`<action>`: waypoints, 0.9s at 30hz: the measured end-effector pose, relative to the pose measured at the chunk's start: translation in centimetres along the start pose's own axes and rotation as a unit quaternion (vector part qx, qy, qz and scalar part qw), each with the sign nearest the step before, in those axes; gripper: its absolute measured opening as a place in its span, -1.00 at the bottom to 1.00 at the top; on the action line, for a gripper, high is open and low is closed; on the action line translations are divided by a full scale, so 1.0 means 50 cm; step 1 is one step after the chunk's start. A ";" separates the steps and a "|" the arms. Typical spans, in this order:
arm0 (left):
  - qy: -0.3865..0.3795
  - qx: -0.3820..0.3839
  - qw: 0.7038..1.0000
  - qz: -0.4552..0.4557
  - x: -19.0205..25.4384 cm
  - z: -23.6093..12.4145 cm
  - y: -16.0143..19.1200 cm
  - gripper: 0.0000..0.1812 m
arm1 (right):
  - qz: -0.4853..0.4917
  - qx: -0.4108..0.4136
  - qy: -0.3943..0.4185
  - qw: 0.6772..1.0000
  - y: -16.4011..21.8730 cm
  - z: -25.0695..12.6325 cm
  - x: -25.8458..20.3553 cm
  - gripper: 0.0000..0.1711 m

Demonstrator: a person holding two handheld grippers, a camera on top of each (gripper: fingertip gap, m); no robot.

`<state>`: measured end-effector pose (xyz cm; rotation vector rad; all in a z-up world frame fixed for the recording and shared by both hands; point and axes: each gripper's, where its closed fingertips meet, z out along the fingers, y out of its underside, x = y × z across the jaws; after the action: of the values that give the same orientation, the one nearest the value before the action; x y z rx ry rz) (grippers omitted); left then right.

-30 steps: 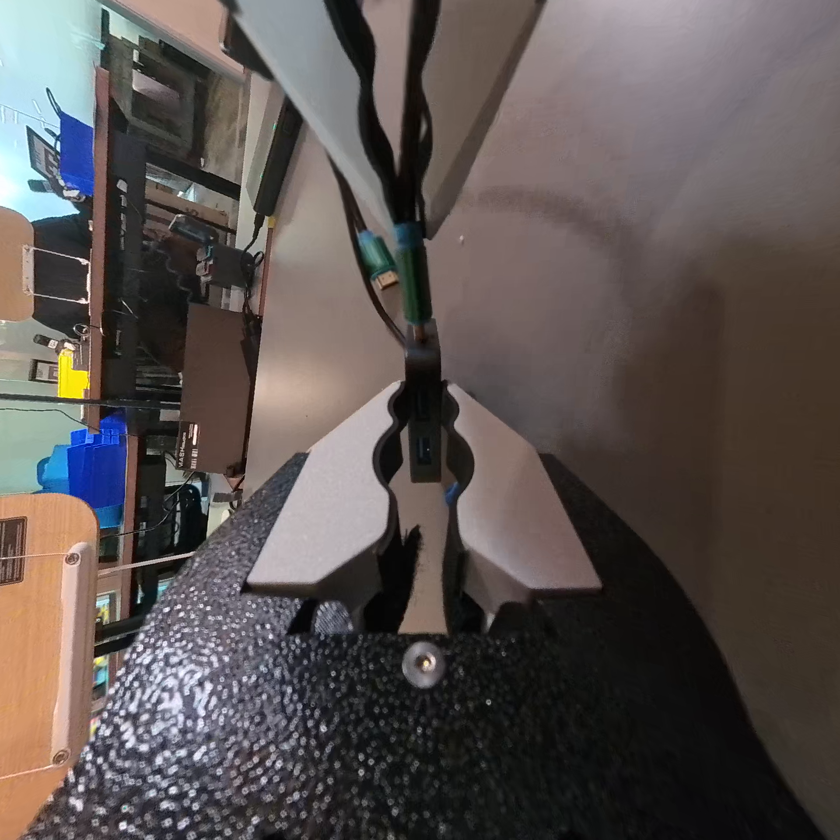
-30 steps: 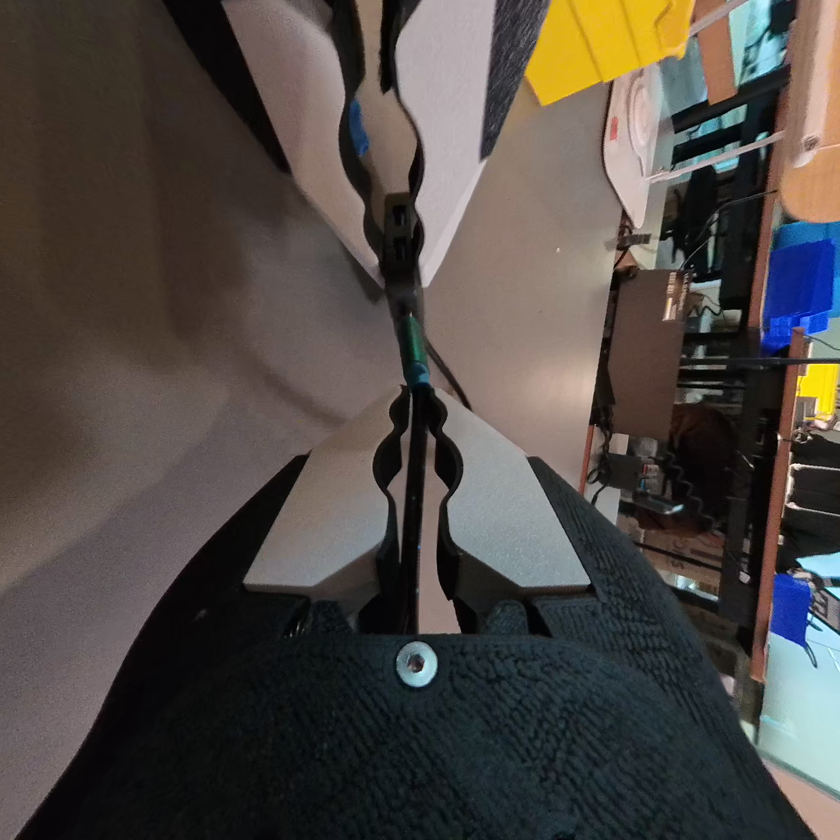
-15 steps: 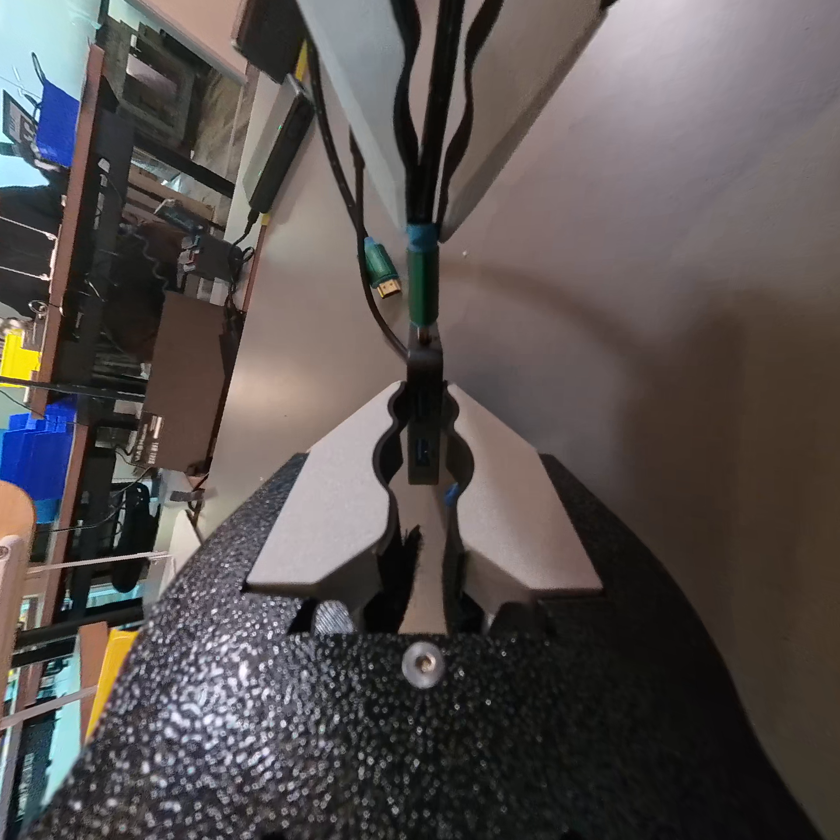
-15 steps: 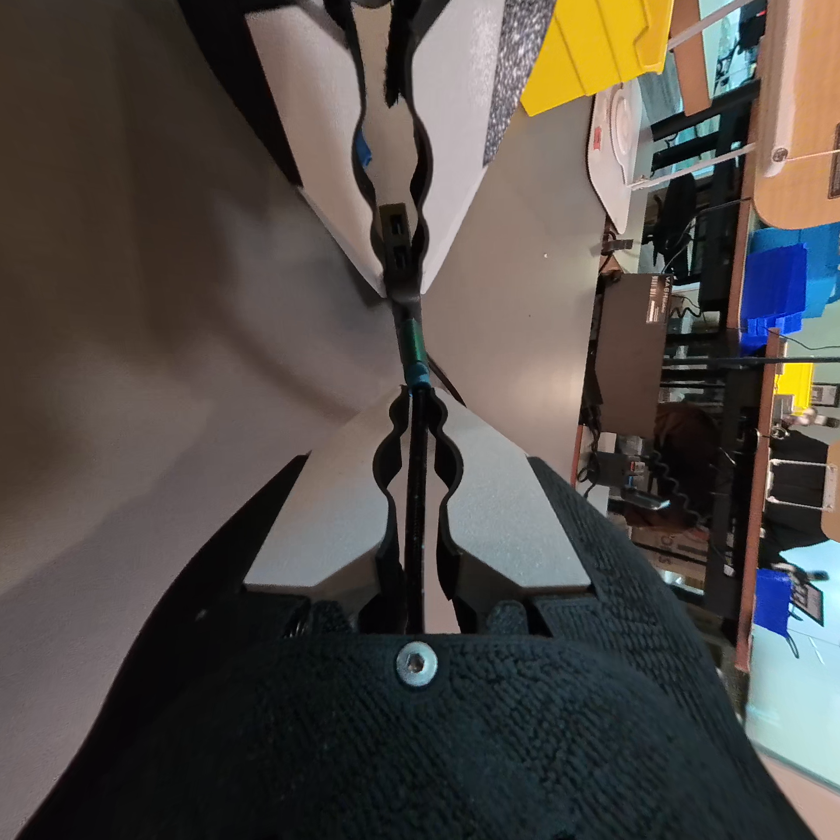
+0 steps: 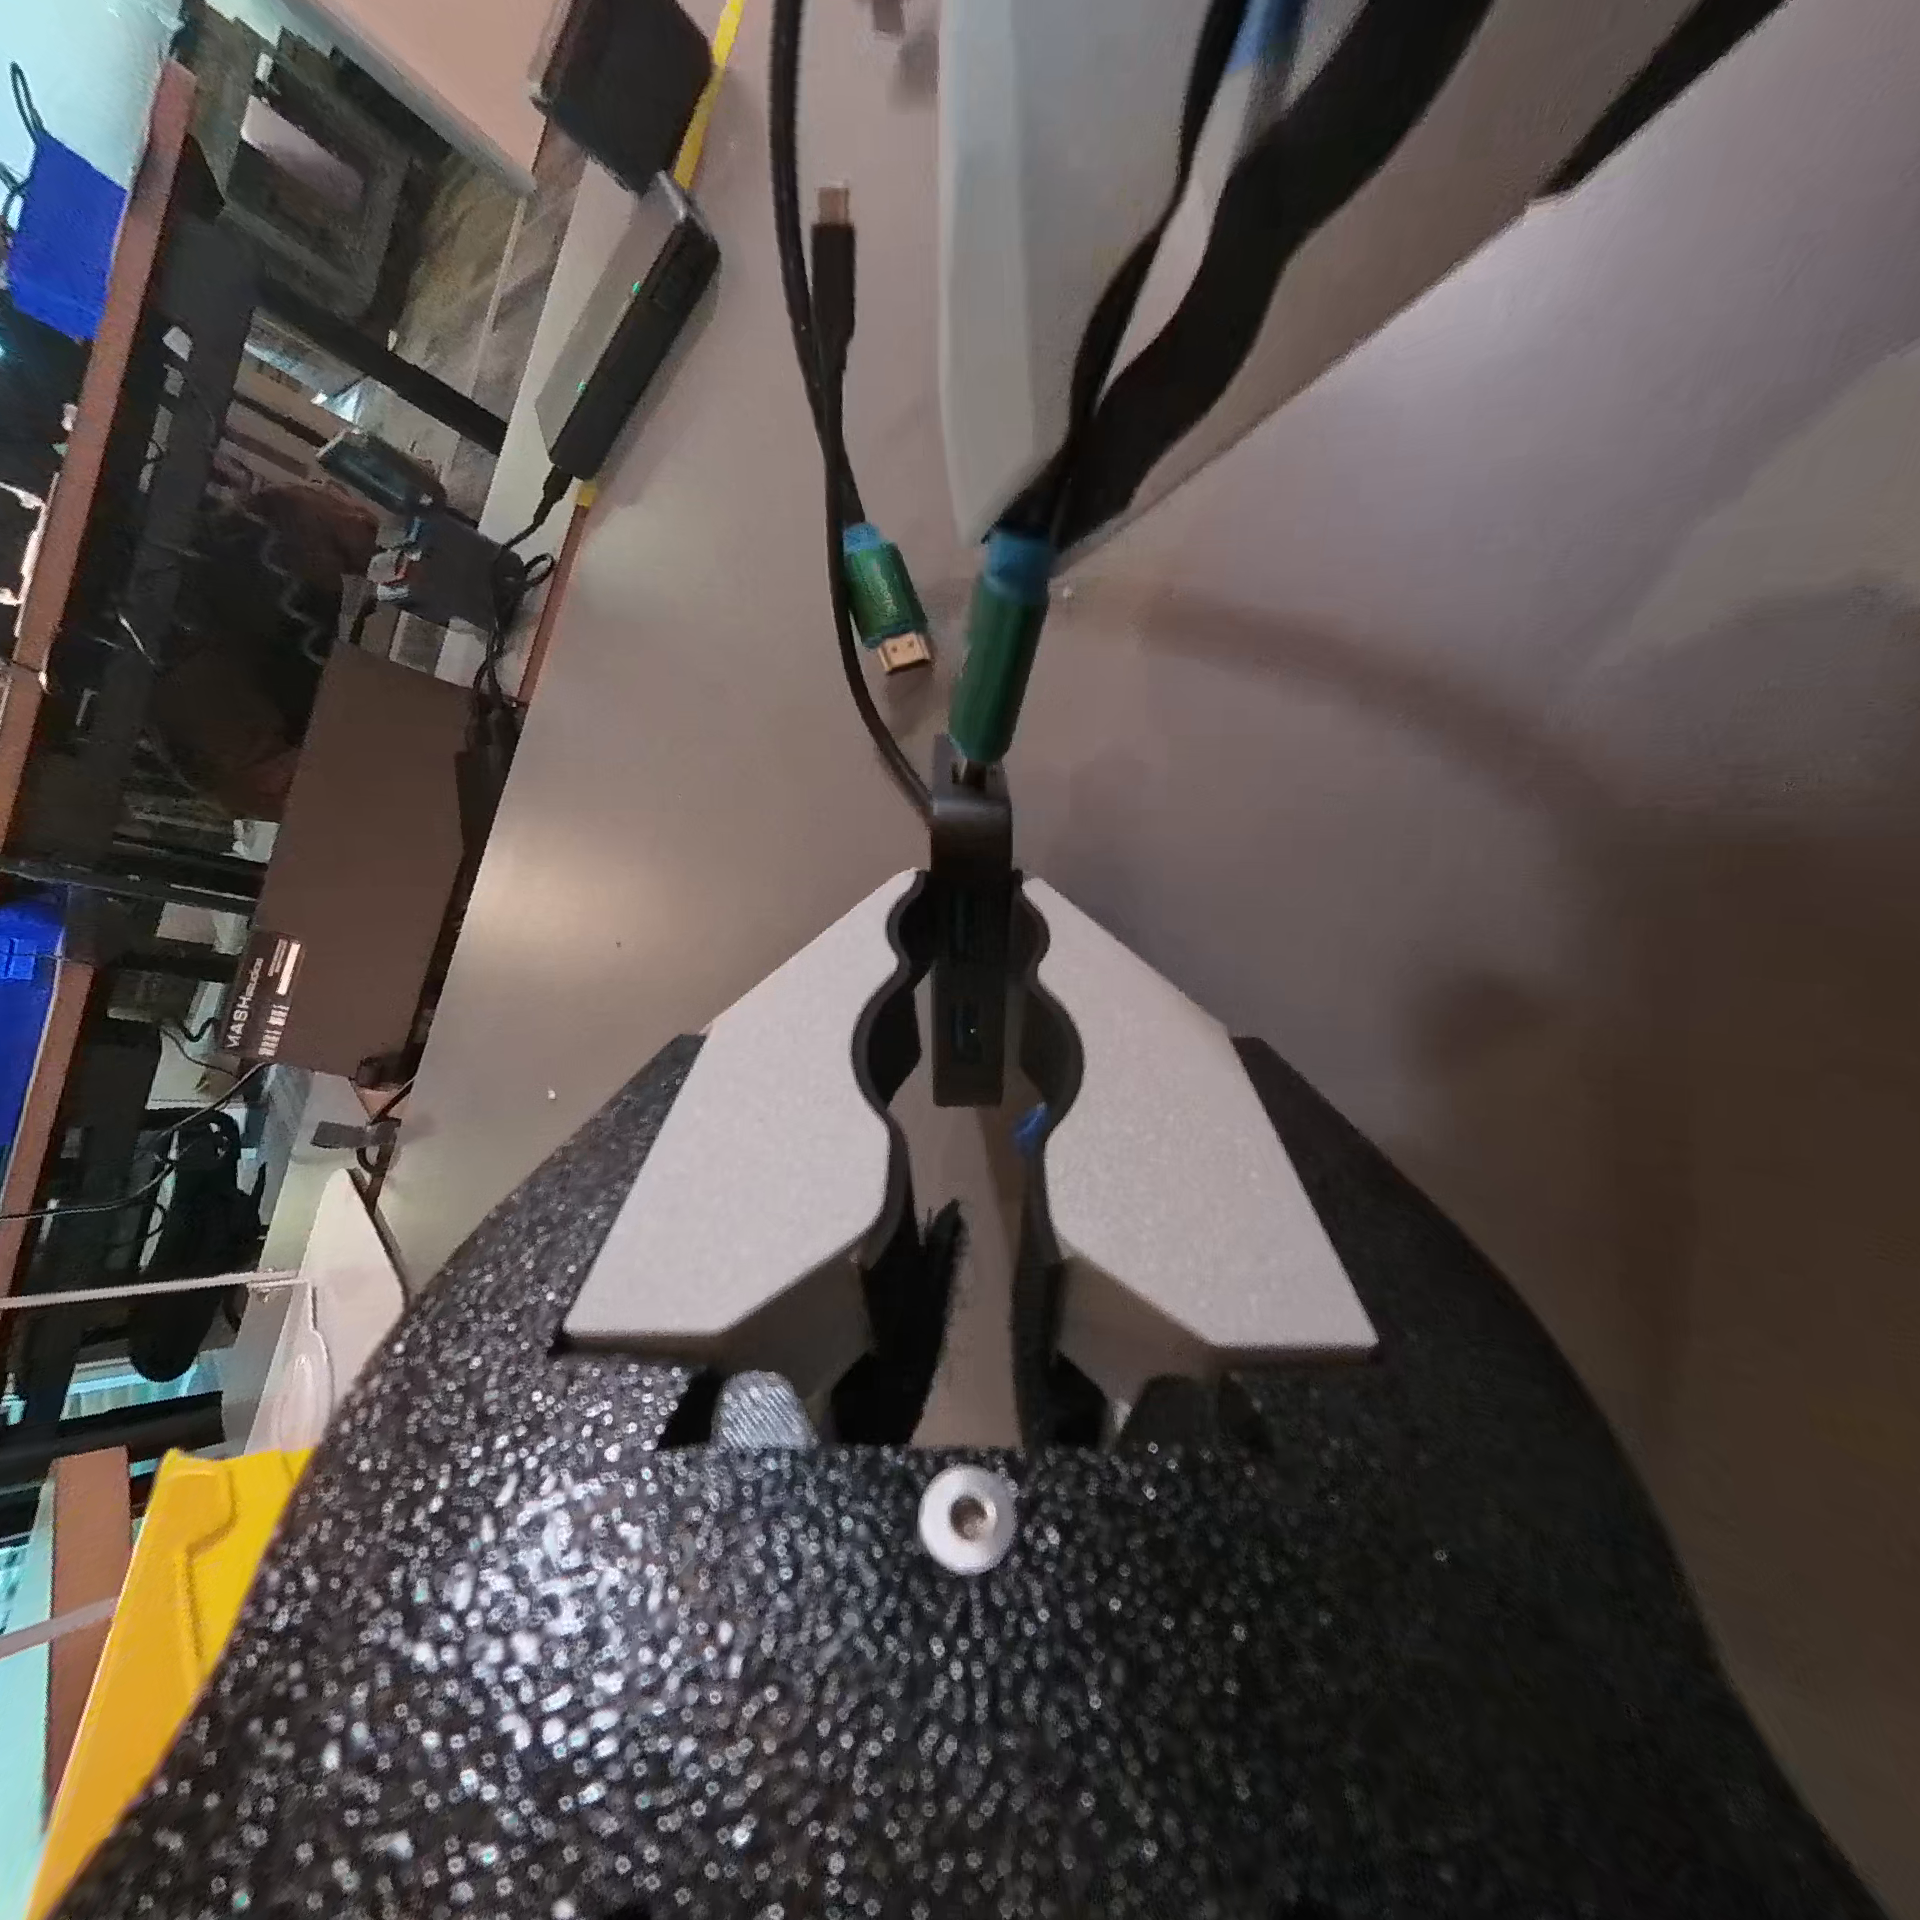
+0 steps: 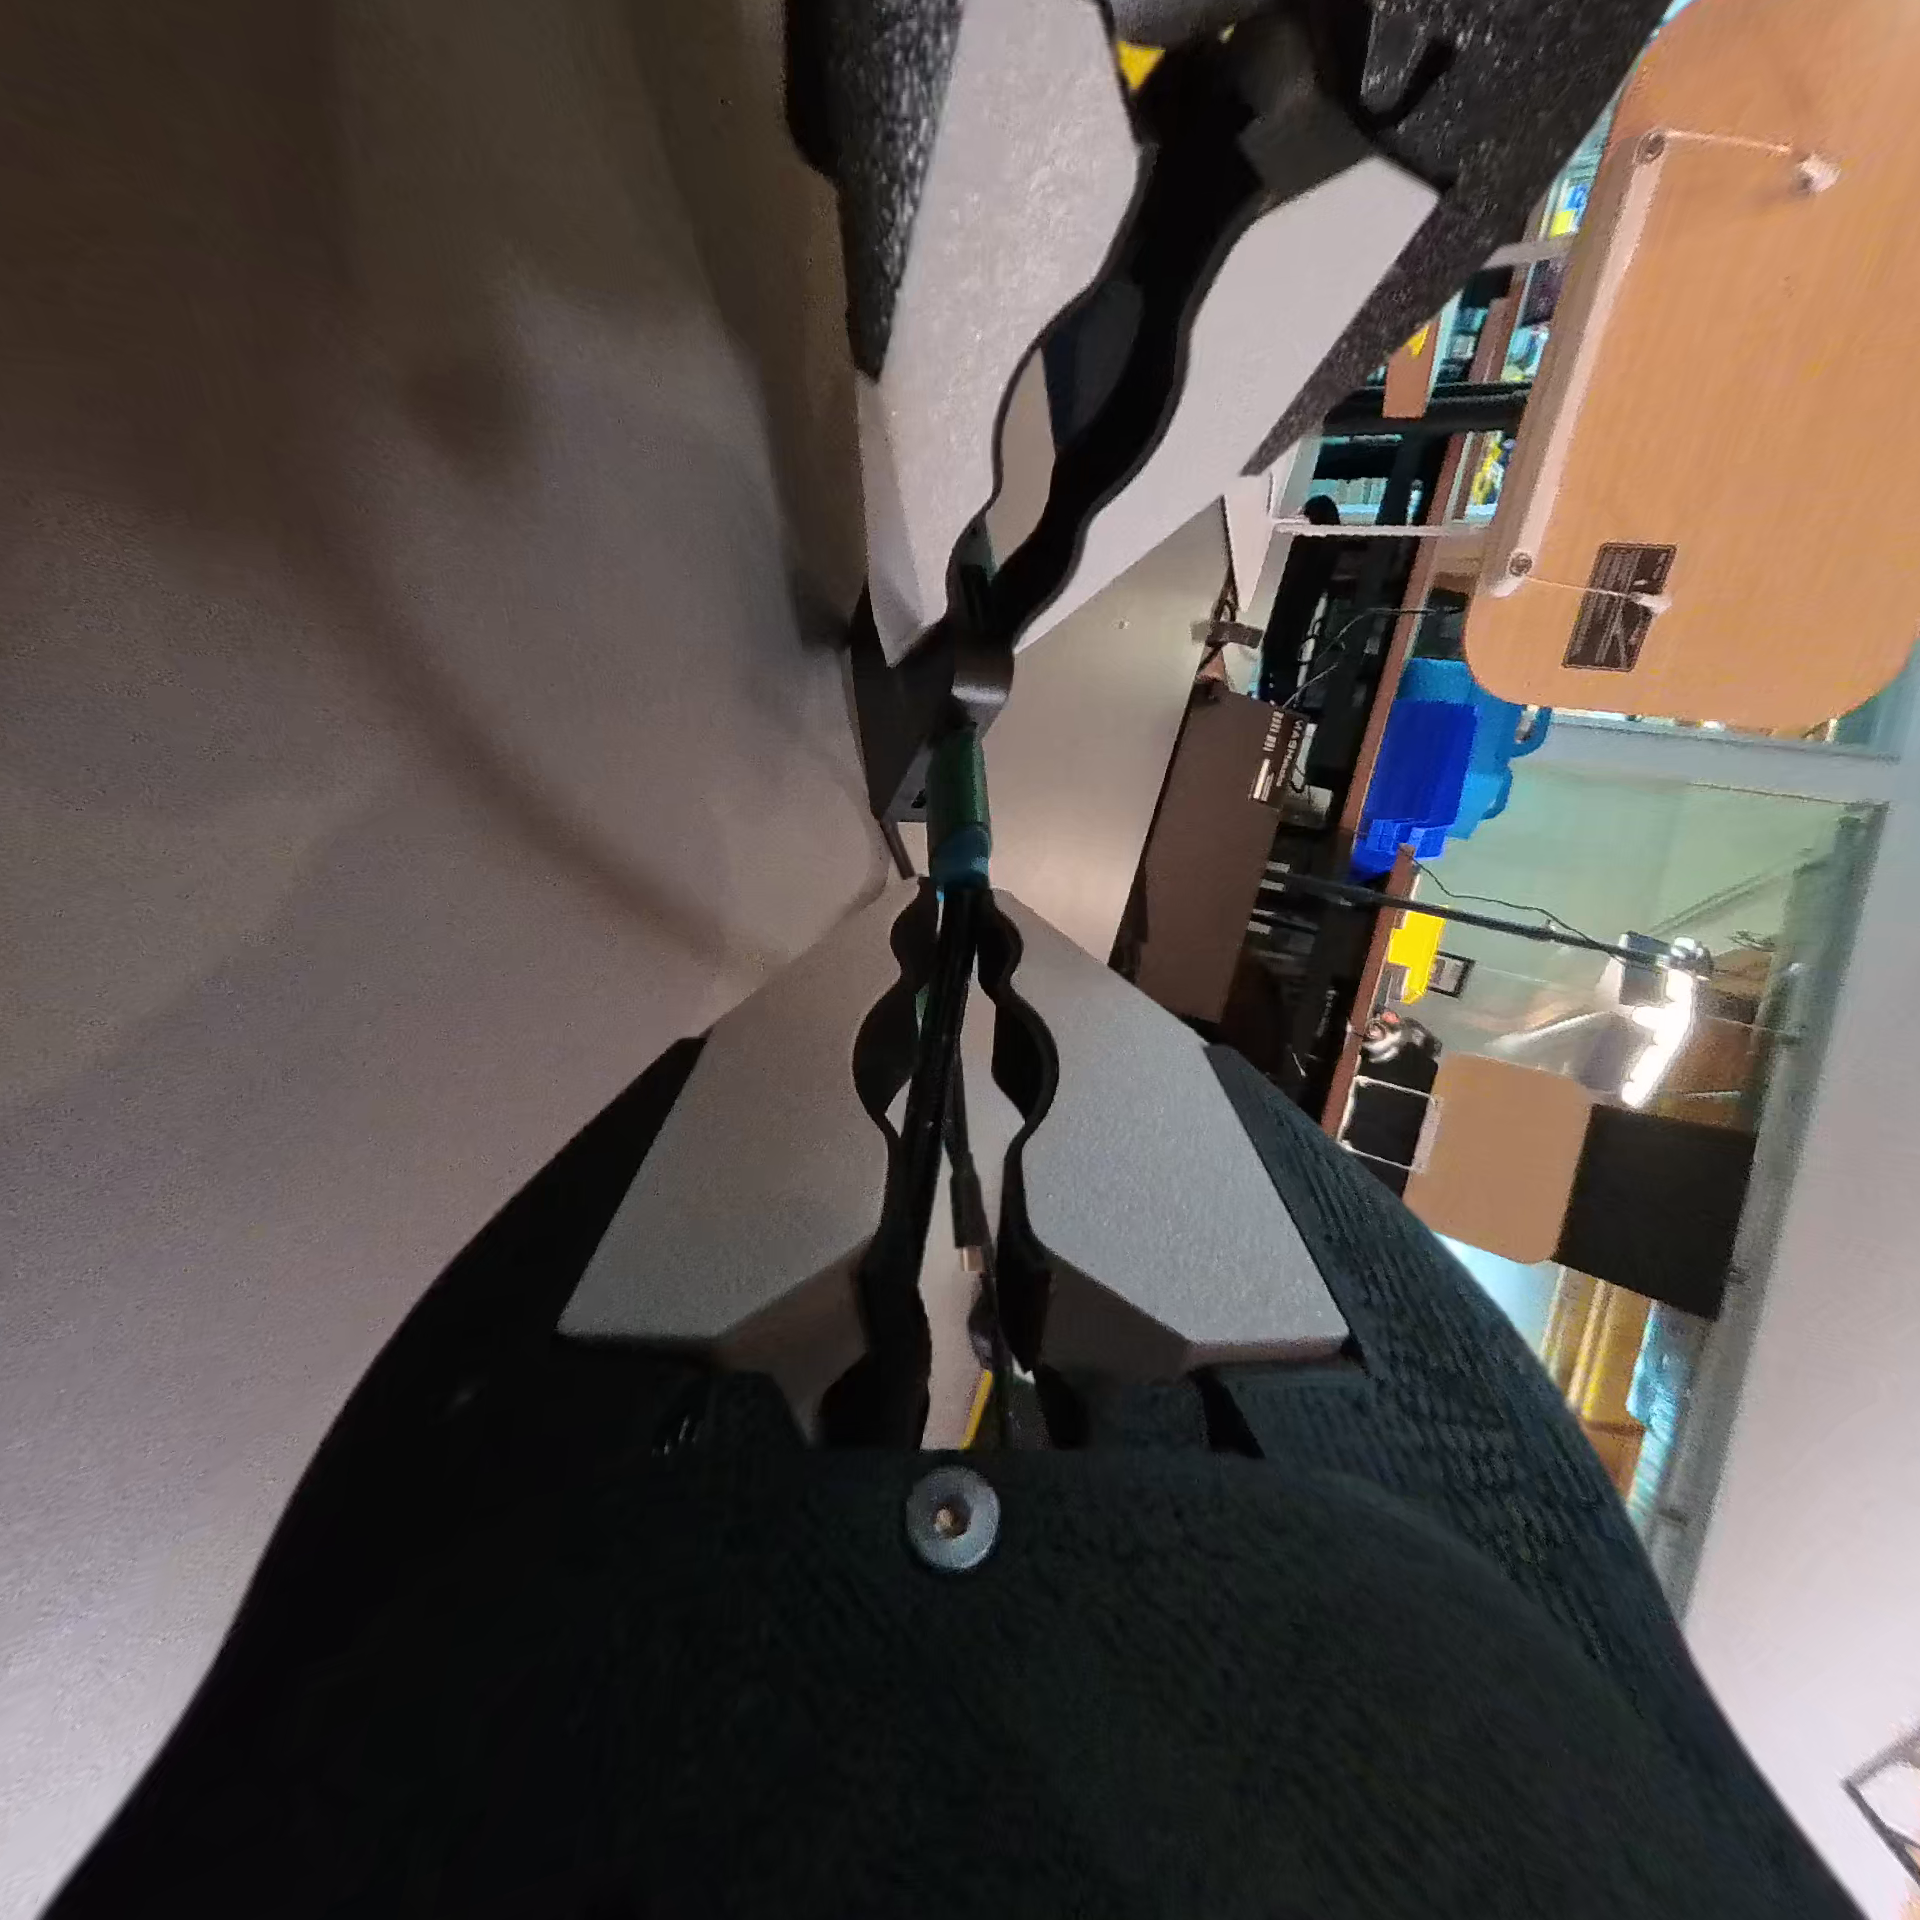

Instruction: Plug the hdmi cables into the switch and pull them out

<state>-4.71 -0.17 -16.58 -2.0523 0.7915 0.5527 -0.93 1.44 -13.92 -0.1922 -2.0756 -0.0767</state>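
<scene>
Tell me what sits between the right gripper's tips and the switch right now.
Only the green plug, seated in the switch that the left gripper clamps; the right gripper pinches its cable. Left wrist view shows it.

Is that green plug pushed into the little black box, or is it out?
In. The green plug meets the end of the black switch, held by the left gripper. A second green plug lies loose on the table.

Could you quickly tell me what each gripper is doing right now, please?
Left gripper: shut on the switch.
Right gripper: shut on the cable just behind its green plug, which sits at the switch.
</scene>
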 end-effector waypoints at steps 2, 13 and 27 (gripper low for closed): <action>-0.002 -0.002 1.000 0.008 0.002 0.000 -0.001 -0.88 | 0.025 0.007 -0.021 0.999 0.001 0.001 0.000 -0.95; 0.003 0.014 1.000 -0.016 0.001 0.002 -0.007 -0.88 | 0.081 0.004 -0.041 0.996 0.009 0.006 0.005 -0.95; 0.002 0.025 1.000 0.000 0.006 0.005 -0.009 -0.88 | 0.106 0.015 -0.072 0.992 0.009 0.011 0.003 -0.95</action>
<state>-4.21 0.15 -16.64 -2.0081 0.8010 0.5244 -1.40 1.98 -14.06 -0.4079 -2.1857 0.1013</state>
